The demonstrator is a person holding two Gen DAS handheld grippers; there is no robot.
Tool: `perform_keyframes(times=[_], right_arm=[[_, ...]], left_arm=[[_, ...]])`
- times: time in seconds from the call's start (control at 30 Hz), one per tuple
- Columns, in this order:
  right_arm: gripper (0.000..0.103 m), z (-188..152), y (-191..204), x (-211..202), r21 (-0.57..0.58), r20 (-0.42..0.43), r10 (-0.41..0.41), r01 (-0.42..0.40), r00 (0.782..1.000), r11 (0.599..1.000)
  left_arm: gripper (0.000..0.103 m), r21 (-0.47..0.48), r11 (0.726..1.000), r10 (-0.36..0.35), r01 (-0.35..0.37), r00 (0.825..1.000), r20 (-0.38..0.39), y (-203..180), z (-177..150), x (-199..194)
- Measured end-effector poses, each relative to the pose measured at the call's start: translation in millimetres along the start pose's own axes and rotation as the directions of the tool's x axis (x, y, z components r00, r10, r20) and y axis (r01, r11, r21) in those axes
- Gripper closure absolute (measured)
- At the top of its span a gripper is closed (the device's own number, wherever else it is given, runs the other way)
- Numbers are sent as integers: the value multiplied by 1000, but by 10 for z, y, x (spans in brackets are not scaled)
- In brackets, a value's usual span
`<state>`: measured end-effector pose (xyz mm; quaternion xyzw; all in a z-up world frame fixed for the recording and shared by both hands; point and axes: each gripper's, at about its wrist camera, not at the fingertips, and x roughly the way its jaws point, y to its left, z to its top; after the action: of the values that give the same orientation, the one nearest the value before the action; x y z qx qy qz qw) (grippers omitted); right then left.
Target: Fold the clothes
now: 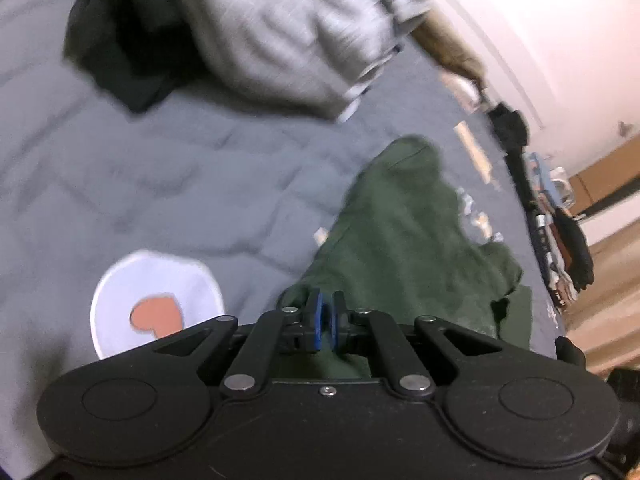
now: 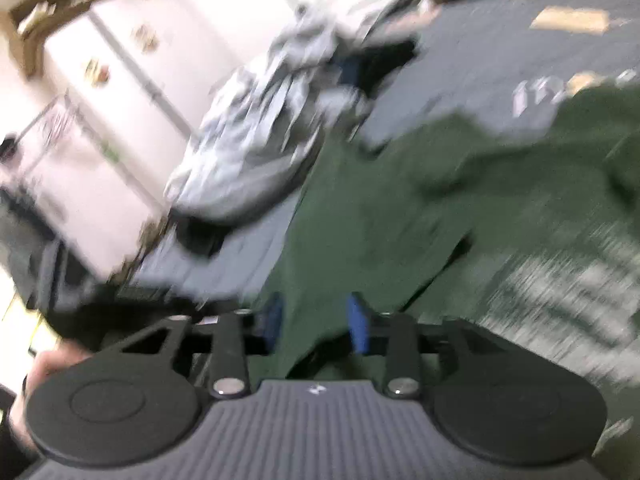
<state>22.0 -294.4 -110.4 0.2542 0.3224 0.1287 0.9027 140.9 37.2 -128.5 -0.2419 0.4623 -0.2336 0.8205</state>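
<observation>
Green garment (crumpled), left hand-held gripper pinching

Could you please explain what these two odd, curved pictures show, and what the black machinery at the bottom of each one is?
Each picture comes from a wide-angle camera mounted on a handheld claw; a person holds one in each hand. The left claw is pinched shut on a dark green garment. The right claw is open, with the same green cloth running between its blue pads. Everything lies on a grey bedspread: a light grey garment atop a black garment, and a white round patch with a pink heart. The right view is blurred.
</observation>
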Motion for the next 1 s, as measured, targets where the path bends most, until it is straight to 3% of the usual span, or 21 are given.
perform_keyframes(times=[0.07, 0.13, 0.2, 0.27, 0.4, 0.6, 0.7, 0.8, 0.87, 1.0], right_arm=[[60, 99, -93, 2, 26, 44, -26, 25, 999, 999], [60, 180, -187, 111, 55, 55, -57, 54, 997, 997], [60, 235, -285, 266, 86, 48, -120, 115, 992, 990], [60, 248, -413, 438, 117, 10, -159, 157, 987, 981], [61, 219, -565, 585, 122, -8, -250, 249, 968, 961], [60, 218, -567, 593, 83, -12, -259, 259, 966, 962], [60, 247, -560, 478, 118, 13, -232, 229, 973, 966], [60, 258, -491, 326, 81, 39, -231, 228, 972, 970], [60, 282, -484, 178, 45, 61, -256, 254, 965, 966], [57, 468, -654, -121, 5, 93, -332, 333, 939, 943]], left_arm=[[91, 3, 997, -78, 78, 996, 32, -81, -14, -55], [67, 20, 990, -138, 137, 990, 22, -185, -77, 3], [66, 37, 984, -177, 177, 984, -13, -295, -148, 94], [66, 56, 983, -172, 176, 983, -71, -384, -231, 233], [71, 81, 995, -43, 59, 981, -187, -364, -318, 460], [71, 132, 989, -41, 68, 978, -203, -413, -349, 464], [70, 158, 985, -39, 74, 977, -211, -438, -365, 466], [68, 183, 980, -37, 79, 975, -219, -463, -380, 468], [68, 201, 976, -37, 83, 974, -223, -482, -388, 467], [65, 258, 962, -51, 89, 987, -150, -622, -291, 364]])
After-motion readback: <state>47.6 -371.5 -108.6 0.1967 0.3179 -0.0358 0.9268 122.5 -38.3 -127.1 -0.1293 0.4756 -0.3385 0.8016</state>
